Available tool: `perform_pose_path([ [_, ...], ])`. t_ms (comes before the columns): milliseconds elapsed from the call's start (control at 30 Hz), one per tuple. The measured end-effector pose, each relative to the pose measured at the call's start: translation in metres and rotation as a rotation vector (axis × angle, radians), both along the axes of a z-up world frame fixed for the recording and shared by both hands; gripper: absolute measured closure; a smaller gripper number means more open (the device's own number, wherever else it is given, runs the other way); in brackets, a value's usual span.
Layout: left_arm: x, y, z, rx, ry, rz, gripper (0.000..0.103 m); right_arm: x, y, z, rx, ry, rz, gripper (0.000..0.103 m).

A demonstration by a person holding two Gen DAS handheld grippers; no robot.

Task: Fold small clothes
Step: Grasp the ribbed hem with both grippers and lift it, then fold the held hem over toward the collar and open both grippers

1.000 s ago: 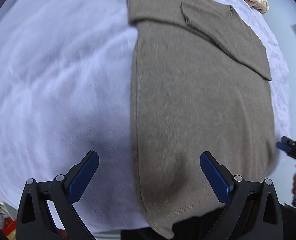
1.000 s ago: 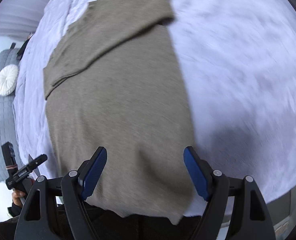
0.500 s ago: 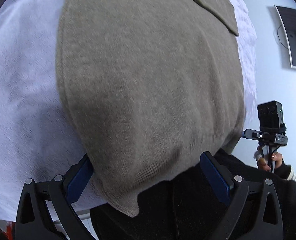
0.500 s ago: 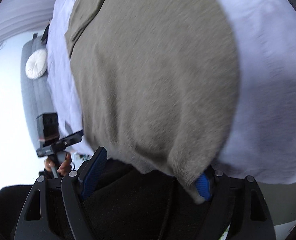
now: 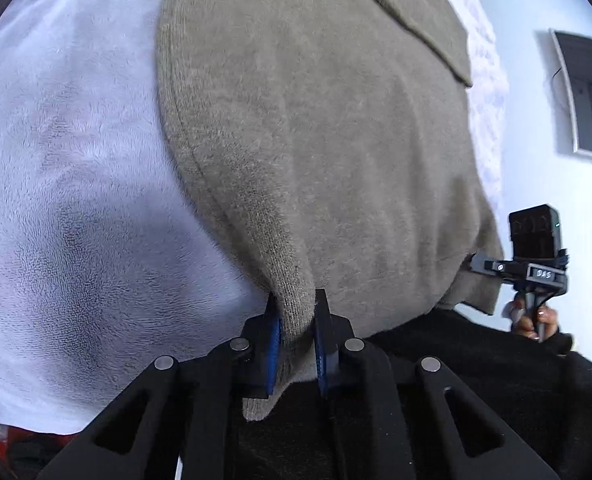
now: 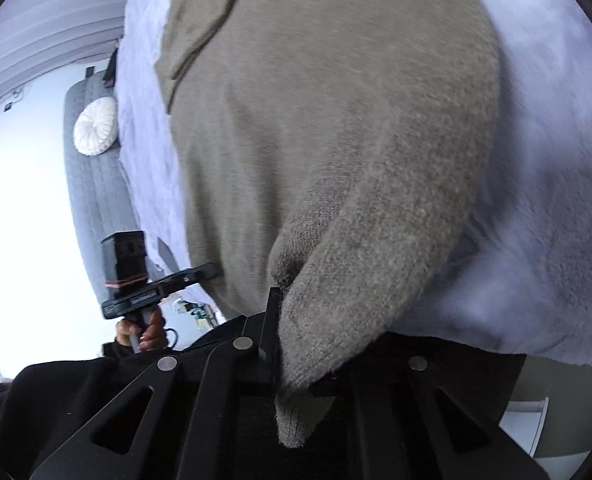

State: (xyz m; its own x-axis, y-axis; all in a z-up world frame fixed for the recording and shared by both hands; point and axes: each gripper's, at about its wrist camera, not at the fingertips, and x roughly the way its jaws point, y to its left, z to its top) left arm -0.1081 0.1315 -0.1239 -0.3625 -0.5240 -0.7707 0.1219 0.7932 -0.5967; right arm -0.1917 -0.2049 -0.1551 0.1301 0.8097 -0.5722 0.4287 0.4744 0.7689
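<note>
Sweater (image 5: 336, 152), olive-brown, fuzzy knit with a ribbed hem, spread flat over a white fleecy blanket (image 5: 67, 184) and hanging off the blanket's near edge. Folded sleeve lying as a flat band across the far end of the sweater. Left gripper (image 5: 296, 344): black frame, blue pads, jaws drawn narrow and pinching the near left hem corner of the sweater, with a tail of rib knit drooping below the pads. Right gripper (image 6: 291, 344): black frame, jaws closed tight on the near right hem corner, knit bunched in a thick roll over the jaws and a tail hanging down past them. Both corners lifted slightly off the blanket, fabric drawn into soft ridges toward each grip. From the left wrist view, right hand (image 5: 530, 320) seen beyond the sweater's right edge, fist wrapped around an upright handle with a black camera box on top. From the right wrist view, left hand (image 6: 143, 330) likewise, beyond the sweater's left edge. Round white cushion (image 6: 95, 126) on a grey quilted seat left of the blanket.
</note>
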Motion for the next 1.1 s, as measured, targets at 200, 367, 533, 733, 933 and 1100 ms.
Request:
perform_pose_path([
  [200, 0.021, 0.009, 0.031, -0.11, -0.073, 0.073, 0.087, 0.024, -0.006, 0.025, 0.078, -0.107, -0.069, 0.093],
  [367, 0.066, 0.013, 0.058, -0.18, -0.171, 0.17, 0.087, 0.056, -0.017, 0.05, 0.136, -0.213, -0.162, 0.093],
  [533, 0.114, 0.015, 0.084, -0.242, -0.269, 0.261, 0.087, 0.097, -0.035, 0.071, 0.178, -0.314, -0.237, 0.093],
  [733, 0.174, -0.006, 0.088, -0.241, -0.353, 0.315, 0.087, 0.161, -0.061, 0.084, 0.165, -0.386, -0.276, 0.093],
  [933, 0.228, -0.033, 0.065, -0.201, -0.37, 0.346, 0.087, 0.212, -0.093, 0.072, 0.137, -0.377, -0.299, 0.093],
  [1100, 0.26, -0.047, 0.031, -0.123, -0.373, 0.334, 0.087, 0.24, -0.113, 0.039, 0.096, -0.308, -0.313, 0.093],
])
